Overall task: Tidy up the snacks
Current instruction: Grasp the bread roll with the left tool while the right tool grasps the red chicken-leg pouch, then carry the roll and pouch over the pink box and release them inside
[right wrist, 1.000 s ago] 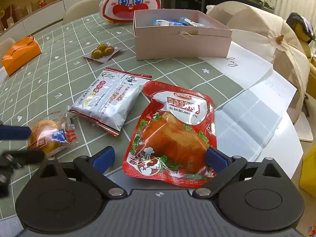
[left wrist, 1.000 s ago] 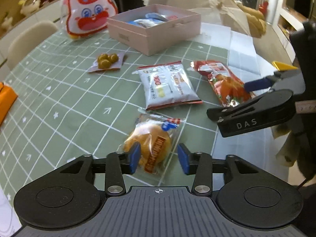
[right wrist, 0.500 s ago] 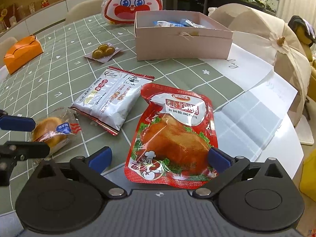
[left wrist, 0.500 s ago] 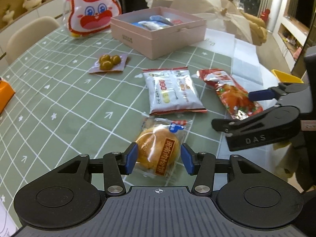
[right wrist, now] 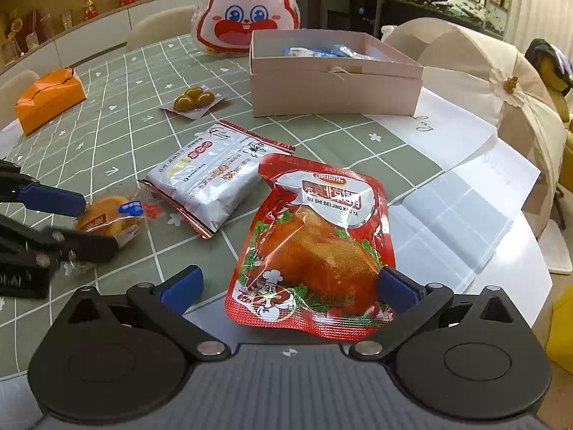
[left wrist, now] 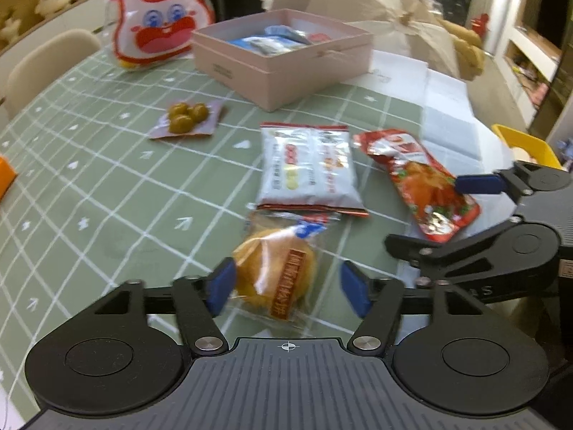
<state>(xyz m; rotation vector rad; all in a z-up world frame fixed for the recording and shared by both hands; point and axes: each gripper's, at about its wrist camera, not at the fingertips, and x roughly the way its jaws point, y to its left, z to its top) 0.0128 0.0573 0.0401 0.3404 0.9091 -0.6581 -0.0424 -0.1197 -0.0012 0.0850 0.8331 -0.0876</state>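
Straddling wrapped bun (left wrist: 275,272) with spread left gripper (left wrist: 288,288), red pouch (right wrist: 315,247) between parted right gripper (right wrist: 288,286) fingers, silver packet (left wrist: 308,168) mid-frame, pink box (left wrist: 283,53) at top.

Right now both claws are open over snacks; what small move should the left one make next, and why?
Probably close the left claw on the wrapped bun. Its blue pads already stand on either side of the bun, with a gap on the right side. The pink box lies open beyond, already holding packets. The right claw straddles the red duck pouch and can follow.
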